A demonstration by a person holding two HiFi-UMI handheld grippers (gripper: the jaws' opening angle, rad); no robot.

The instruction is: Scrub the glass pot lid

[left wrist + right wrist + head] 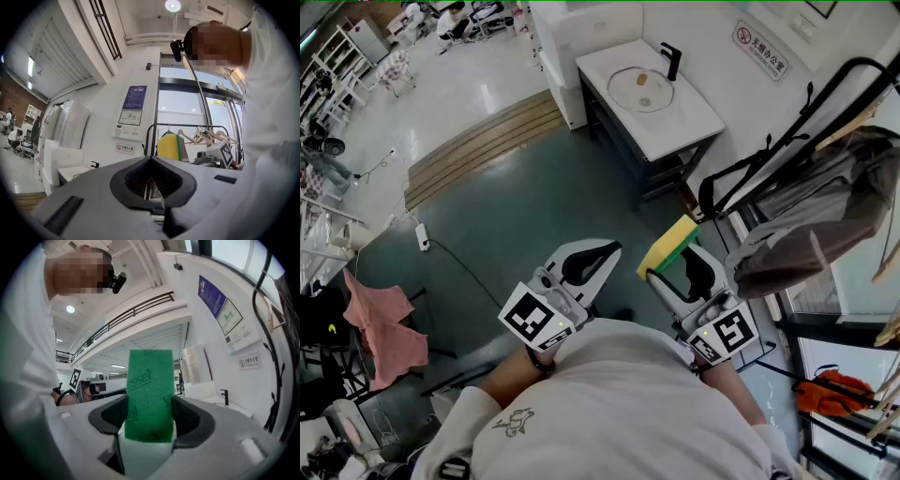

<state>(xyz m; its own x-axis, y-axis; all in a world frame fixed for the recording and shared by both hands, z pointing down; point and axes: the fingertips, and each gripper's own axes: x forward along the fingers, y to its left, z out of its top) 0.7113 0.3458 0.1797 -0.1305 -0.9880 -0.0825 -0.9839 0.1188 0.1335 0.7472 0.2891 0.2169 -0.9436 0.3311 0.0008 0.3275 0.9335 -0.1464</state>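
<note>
Right gripper (pixel 673 267) clamps a green-and-yellow sponge (pixel 149 390); left gripper (pixel 602 253), just beside it, is closed and empty. Well ahead of both, the glass pot lid (pixel 639 89) apparently lies on the white washstand (pixel 694 117).

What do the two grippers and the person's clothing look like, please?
The left gripper and right gripper are alike: white bodies, broad jaws lined with black ribbed pads, and a cube with black-and-white square markers at the rear. The person wears a white top with a small line drawing.
</note>
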